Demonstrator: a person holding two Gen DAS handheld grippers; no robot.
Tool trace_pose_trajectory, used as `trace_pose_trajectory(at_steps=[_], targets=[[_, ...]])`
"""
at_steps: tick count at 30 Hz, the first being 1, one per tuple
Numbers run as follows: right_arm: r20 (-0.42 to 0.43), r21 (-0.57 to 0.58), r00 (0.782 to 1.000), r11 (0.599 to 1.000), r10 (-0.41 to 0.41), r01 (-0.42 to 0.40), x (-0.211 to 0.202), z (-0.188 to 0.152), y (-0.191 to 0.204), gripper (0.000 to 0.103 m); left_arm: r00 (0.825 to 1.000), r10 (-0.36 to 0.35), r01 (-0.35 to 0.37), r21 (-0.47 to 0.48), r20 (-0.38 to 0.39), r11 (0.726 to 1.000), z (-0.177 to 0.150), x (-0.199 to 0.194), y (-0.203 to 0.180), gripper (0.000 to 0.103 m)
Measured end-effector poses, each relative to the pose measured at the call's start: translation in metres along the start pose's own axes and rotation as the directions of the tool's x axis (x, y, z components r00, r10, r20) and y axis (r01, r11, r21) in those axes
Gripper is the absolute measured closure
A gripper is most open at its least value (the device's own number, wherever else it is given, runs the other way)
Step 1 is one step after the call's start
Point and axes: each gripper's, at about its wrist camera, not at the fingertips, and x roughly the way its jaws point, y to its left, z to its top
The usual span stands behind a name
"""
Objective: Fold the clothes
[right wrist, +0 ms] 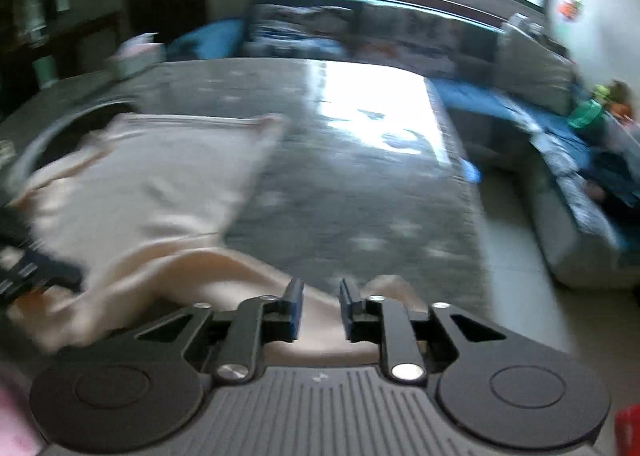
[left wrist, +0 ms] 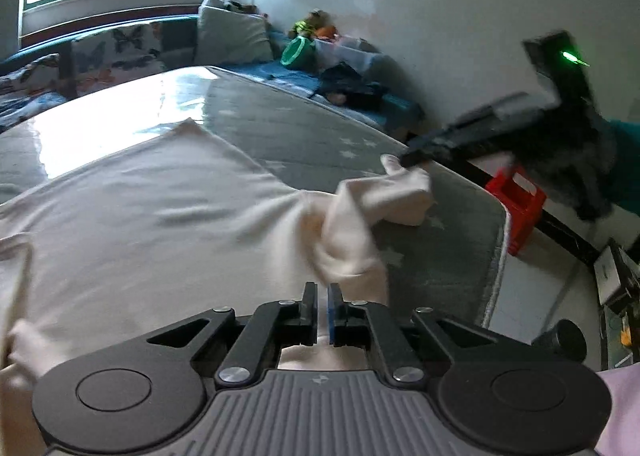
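Observation:
A cream garment [left wrist: 140, 208] lies spread on a grey star-patterned rug [left wrist: 280, 124]. Its near right part is gathered into a raised bunch [left wrist: 340, 240] that runs down into my left gripper [left wrist: 322, 290], whose jaws are shut on the fabric. The sleeve end [left wrist: 404, 192] lies just under the blurred tip of my right gripper [left wrist: 406, 160]. In the right wrist view my right gripper [right wrist: 320, 288] has its jaws apart, with the garment [right wrist: 152, 184] lying below them and nothing pinched. My left gripper [right wrist: 60, 272] shows dark at the left edge on the cloth.
A red block [left wrist: 516, 208] stands on the tile floor past the rug's right edge. Cushions and a green bucket [left wrist: 298, 52] line the far wall under the window. A grey sofa [right wrist: 532, 68] with a blue cover borders the rug on the right.

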Motion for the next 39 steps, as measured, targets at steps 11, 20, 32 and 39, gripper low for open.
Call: trace_pose_trajectory(at_steps=[11, 20, 32, 39], targets=[[-0.058, 0.039, 0.998, 0.999, 0.023, -0.02, 0.049, -0.001, -0.037, 0.076, 0.998, -0.047, 0.048, 0.041, -0.029, 0.998, -0.001, 0.019, -0.017, 0.097], [0.17, -0.021, 0.973, 0.986, -0.157, 0.163, 0.008, 0.024, -0.033, 0.091, 0.997, -0.067, 0.07, 0.071, -0.05, 0.995, -0.007, 0.02, -0.023, 0.097], [0.132, 0.054, 0.982, 0.99, -0.134, 0.127, 0.023, 0.01, -0.043, 0.08, 0.996, -0.08, 0.084, 0.075, -0.049, 0.994, -0.008, 0.017, -0.024, 0.095], [0.051, 0.068, 0.996, 0.995, -0.071, 0.067, 0.054, 0.001, -0.033, 0.067, 1.0, -0.021, 0.021, 0.02, 0.003, 1.0, -0.003, -0.007, -0.012, 0.086]])
